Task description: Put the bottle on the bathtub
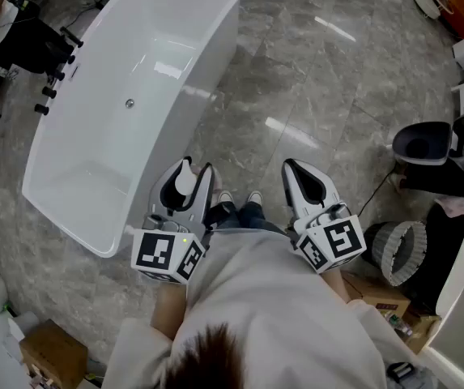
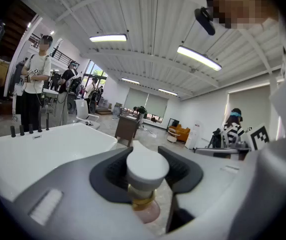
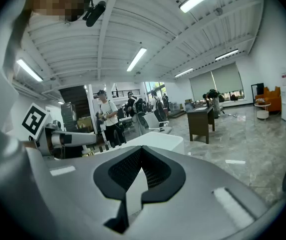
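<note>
Plainly the bottle (image 2: 146,176) has not reached its place: it stands upright between the jaws of the left gripper (image 1: 188,183), whose dark pads are clenched on its white cap and the neck just under it, with a gold collar and a pinkish body hanging below. The right gripper (image 3: 141,154) sits at about 3 o'clock of the left one, its jaws closed tip to tip with nothing between them. The bathtub (image 1: 191,112) lies at roughly 11 o'clock from the held bottle, near but apart from it, over the grey stone floor (image 1: 321,79). The chief risk, as I judge it, is the grip itself: the pads hold a smooth rounded cap and not the body, so a swing on the way over could let the bottle twist or slide out onto the hard floor. The second is the landing: the tub's rim looks narrow and glossy, and a bottle set off-centre or let go while tilted could tip into the basin or off the outer wall. The black fittings (image 1: 53,75) at the tub's 9 o'clock side crowd that edge, so the nearer rim seems safer. As for containers, the tub holds nothing but its drain (image 1: 129,103). The wire basket (image 1: 400,250), at 3 o'clock of the right gripper, shows no contents that I can make out, and the dark bin (image 1: 422,143) at 2 o'clock looks empty. Whether the bottle's pink is liquid or tinted wall I cannot tell.
</note>
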{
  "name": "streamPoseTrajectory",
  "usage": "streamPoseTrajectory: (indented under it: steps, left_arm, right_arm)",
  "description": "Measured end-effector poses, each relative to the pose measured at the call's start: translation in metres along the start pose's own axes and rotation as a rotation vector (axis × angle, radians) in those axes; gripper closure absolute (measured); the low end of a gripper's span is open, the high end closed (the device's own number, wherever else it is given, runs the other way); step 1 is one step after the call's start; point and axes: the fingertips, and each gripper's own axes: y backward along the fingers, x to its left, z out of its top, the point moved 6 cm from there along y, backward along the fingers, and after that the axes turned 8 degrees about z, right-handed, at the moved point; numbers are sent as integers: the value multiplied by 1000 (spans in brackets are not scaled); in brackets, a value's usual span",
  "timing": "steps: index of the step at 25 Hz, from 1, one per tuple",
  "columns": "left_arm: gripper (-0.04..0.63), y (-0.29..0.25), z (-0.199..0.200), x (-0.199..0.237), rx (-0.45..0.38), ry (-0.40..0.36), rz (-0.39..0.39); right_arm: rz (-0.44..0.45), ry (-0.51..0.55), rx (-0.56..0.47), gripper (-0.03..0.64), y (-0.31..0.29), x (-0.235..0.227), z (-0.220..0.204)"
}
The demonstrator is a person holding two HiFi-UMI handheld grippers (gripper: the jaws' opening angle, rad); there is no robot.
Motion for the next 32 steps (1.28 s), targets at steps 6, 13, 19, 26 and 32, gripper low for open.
streamPoseTrajectory:
  steps: [6, 13, 19, 26, 32]
  left_arm:
    - [397, -7, 0, -2, 0, 4, 0]
    - [397, -5, -1, -11, -12, -6, 22]
    - [397, -10, -8, -18, -10, 7, 45]
    - [397, -21, -7, -38, -45, 5, 64]
    - [397, -21, -1, -52, -73, 6, 76]
  right_arm:
    - [2, 6, -2, 618, -3, -7, 2]
    - [19, 15, -9, 618, 6, -13, 0]
    - [51, 4, -72, 618, 12, -23, 3]
    - [59, 59, -82, 618, 20, -47, 7]
    - [77, 59, -86, 618, 31, -58, 8]
